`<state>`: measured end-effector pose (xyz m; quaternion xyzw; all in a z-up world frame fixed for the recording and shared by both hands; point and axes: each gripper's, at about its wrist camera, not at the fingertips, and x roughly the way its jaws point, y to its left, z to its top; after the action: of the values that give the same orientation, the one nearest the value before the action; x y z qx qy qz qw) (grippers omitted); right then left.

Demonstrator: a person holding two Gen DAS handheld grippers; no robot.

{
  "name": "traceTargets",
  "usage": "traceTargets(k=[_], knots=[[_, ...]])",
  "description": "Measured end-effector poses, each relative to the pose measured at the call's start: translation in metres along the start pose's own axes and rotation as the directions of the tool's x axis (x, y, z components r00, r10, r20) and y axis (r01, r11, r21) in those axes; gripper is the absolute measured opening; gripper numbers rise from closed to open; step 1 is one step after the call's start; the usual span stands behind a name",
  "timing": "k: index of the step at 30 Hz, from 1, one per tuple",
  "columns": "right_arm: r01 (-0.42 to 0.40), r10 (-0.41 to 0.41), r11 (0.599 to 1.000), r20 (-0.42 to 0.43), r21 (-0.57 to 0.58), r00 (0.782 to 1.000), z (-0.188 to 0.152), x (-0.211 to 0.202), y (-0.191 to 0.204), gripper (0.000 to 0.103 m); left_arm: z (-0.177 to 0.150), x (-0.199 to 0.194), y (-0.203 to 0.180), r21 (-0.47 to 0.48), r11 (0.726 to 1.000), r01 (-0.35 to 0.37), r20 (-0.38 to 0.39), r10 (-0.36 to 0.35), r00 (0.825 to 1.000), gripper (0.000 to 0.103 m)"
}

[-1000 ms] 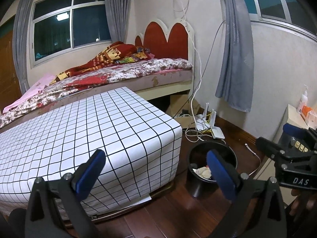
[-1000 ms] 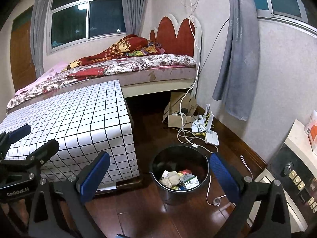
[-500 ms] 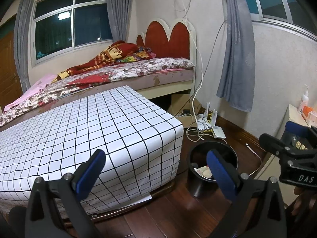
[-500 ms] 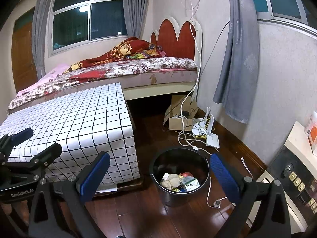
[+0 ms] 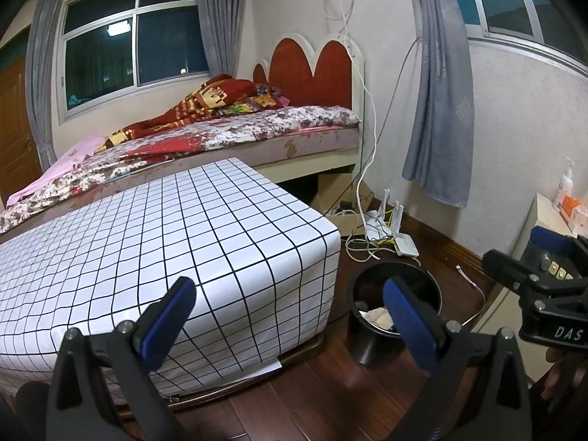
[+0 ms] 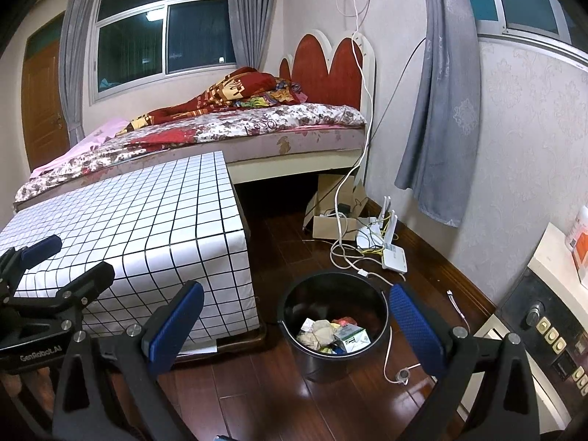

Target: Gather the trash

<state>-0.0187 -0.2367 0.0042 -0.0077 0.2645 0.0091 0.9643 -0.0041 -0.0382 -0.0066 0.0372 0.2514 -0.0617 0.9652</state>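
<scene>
Home bedroom. Bed point(image 6: 257, 136) with red scalloped headboard point(image 6: 327, 70), floral sheets, rumpled quilt point(image 6: 228, 97). Grey curtains point(image 6: 437, 110) at dark windows point(image 6: 165, 33); wallpapered walls; dark wood floor point(image 6: 286, 404). Checked-cover mattress point(image 6: 147, 228) beside bed. Router point(image 6: 393, 257) and cable tangle along skirting; small black bin point(image 6: 332, 352) holding household litter.

Left gripper point(image 5: 290, 316) w/ jaws apart, empty; black trash bin point(image 5: 395, 316) at 4 o'clock beside checkered mattress point(image 5: 165, 242).
</scene>
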Motion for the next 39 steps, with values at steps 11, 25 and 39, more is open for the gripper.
traceTargets(k=[11,25,39], knots=[[0.0,0.0,1.0,-0.009,-0.003,1.0,-0.0012,0.0015,-0.0003,0.102,0.0019,0.0009,-0.0004,-0.002,1.0,-0.001,-0.001,0.001,1.0,0.102],[0.0,0.0,1.0,-0.017,-0.004,1.0,-0.0023,0.0026,0.0003,0.102,0.0012,0.0012,-0.0029,-0.003,1.0,0.003,-0.005,-0.003,1.0,0.102],[0.001,-0.001,1.0,-0.018,0.005,1.0,-0.0024,0.0048,-0.0041,0.102,0.0043,0.0027,-0.0072,0.008,1.0,0.003,-0.01,-0.003,1.0,0.102]])
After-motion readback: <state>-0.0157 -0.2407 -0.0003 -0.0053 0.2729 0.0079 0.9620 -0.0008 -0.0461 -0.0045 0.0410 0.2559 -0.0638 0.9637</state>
